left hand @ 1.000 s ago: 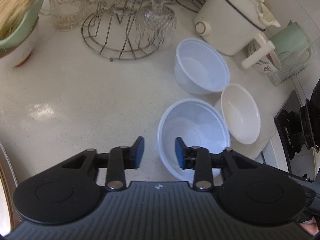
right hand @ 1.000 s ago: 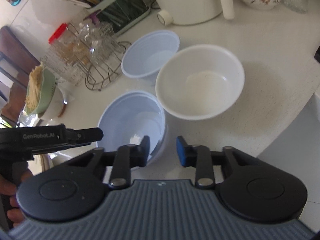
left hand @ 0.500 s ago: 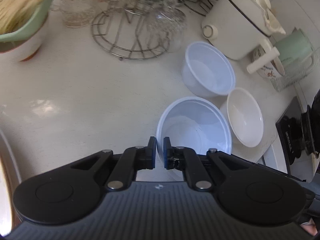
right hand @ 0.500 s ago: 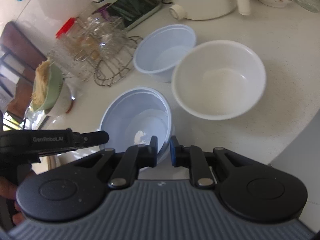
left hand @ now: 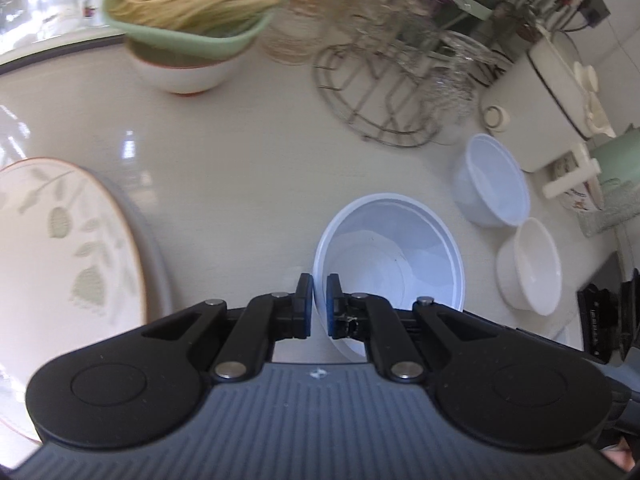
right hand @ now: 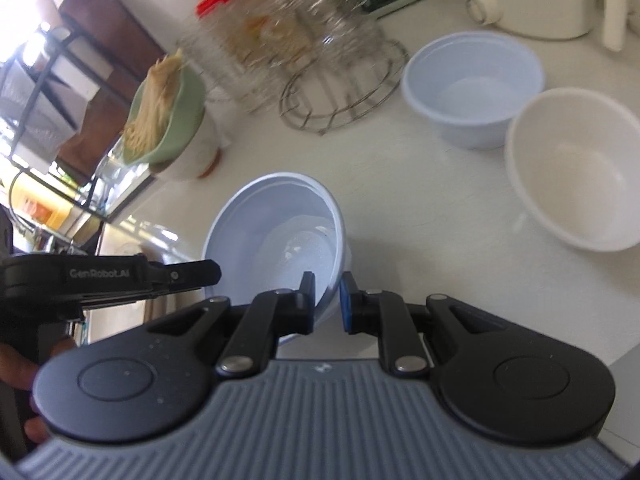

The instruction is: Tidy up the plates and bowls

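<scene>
A large pale blue plastic bowl (left hand: pixel 394 256) is held off the counter by both grippers. My left gripper (left hand: pixel 319 286) is shut on its near left rim. My right gripper (right hand: pixel 327 284) is shut on its near right rim, and the bowl (right hand: pixel 280 232) tilts in the right wrist view. A smaller blue bowl (left hand: pixel 490 182) (right hand: pixel 476 88) and a white bowl (left hand: pixel 530 266) (right hand: pixel 576 168) stand on the counter at the right. A leaf-patterned plate (left hand: pixel 56 240) lies at the left.
A green bowl of noodles (left hand: pixel 192 12) sits stacked on a white bowl behind. A wire rack with glasses (left hand: pixel 392 92), a white kettle (left hand: pixel 540 92) and a green mug (left hand: pixel 616 160) line the back. A dark stove edge (left hand: pixel 600 320) is at the right.
Both grippers closed on the large blue bowl's rim and lifted it. It has moved left, away from the other two bowls, and the leaf plate has come into view.
</scene>
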`<action>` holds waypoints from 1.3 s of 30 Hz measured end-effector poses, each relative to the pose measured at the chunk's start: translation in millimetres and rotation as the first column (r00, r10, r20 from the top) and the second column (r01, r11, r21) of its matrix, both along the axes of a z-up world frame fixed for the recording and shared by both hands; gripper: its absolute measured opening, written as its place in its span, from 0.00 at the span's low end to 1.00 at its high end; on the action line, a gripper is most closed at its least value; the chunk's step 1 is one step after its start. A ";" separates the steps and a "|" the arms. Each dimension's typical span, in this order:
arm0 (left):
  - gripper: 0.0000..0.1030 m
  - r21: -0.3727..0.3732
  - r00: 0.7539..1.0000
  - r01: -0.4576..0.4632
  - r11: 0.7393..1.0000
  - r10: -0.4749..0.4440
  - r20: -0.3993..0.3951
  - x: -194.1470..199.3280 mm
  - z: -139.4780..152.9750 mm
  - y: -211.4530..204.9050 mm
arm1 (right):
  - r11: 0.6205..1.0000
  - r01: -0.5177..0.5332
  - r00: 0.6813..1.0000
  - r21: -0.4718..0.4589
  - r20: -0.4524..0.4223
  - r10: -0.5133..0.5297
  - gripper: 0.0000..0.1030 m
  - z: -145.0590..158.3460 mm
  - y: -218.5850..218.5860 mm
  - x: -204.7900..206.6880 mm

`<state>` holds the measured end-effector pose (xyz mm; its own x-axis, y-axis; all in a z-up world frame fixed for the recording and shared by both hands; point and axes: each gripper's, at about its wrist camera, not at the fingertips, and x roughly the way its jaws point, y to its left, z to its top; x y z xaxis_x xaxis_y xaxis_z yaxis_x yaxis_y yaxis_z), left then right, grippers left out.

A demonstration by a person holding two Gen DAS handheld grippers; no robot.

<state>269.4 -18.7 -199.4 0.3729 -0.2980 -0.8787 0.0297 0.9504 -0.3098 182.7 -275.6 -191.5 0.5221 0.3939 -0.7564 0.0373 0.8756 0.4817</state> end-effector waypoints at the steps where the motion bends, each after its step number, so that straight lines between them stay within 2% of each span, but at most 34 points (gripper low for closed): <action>1: 0.08 0.002 1.000 -0.005 1.000 0.005 0.000 -0.5 -0.4 3.4 | 1.000 -0.013 1.000 -0.006 0.001 0.013 0.15 -0.7 4.5 1.3; 7: 0.08 0.006 1.000 -0.014 1.000 0.014 -0.010 -3.4 -10.2 21.3 | 0.998 -0.046 0.999 -0.045 -0.003 0.046 0.15 -4.7 23.7 5.7; 11: 0.09 -0.018 1.000 -0.014 1.000 0.014 -0.012 -5.7 -14.9 30.5 | 0.996 -0.066 0.998 -0.064 -0.012 0.066 0.16 -9.7 29.4 9.1; 15: 0.09 0.008 1.000 0.015 1.000 -0.016 0.011 -6.7 -7.6 31.8 | 0.993 -0.063 0.998 -0.100 -0.012 0.062 0.18 -2.0 35.9 9.8; 17: 0.14 0.008 1.000 0.018 1.000 -0.018 0.013 -6.0 -2.2 34.6 | 0.991 -0.057 0.998 -0.123 0.001 0.057 0.23 5.2 38.2 8.6; 19: 0.21 0.007 1.000 0.014 1.000 -0.015 0.021 -5.9 5.4 37.4 | 0.988 -0.046 0.999 -0.150 -0.001 0.047 0.51 12.3 39.4 8.0; 20: 0.26 0.014 0.999 0.016 1.000 -0.016 0.033 -6.6 10.5 38.2 | 0.986 -0.041 0.999 -0.158 0.008 0.043 0.55 17.4 38.8 7.3; 22: 0.30 0.035 0.998 0.024 0.999 -0.026 0.059 -7.4 22.4 38.3 | 0.982 -0.035 0.998 -0.186 0.046 0.045 0.63 29.9 37.9 4.4; 26: 0.38 0.074 0.994 0.027 0.997 -0.034 0.101 -5.0 44.7 37.2 | 0.971 -0.045 0.994 -0.235 0.085 0.067 0.64 60.1 34.1 3.9; 31: 0.39 0.073 0.991 0.015 0.997 -0.025 0.130 4.6 66.7 36.5 | 0.952 -0.076 0.993 -0.296 0.068 0.100 0.67 112.3 28.5 14.7; 34: 0.40 0.075 0.990 0.033 0.997 -0.043 0.138 11.8 70.9 28.9 | 0.949 -0.119 0.983 -0.293 0.098 0.154 0.67 155.1 22.8 15.7; 39: 0.40 0.077 0.988 0.076 0.994 -0.085 0.128 20.2 64.5 13.2 | 0.918 -0.195 0.953 -0.347 0.154 0.260 0.72 221.5 23.4 17.2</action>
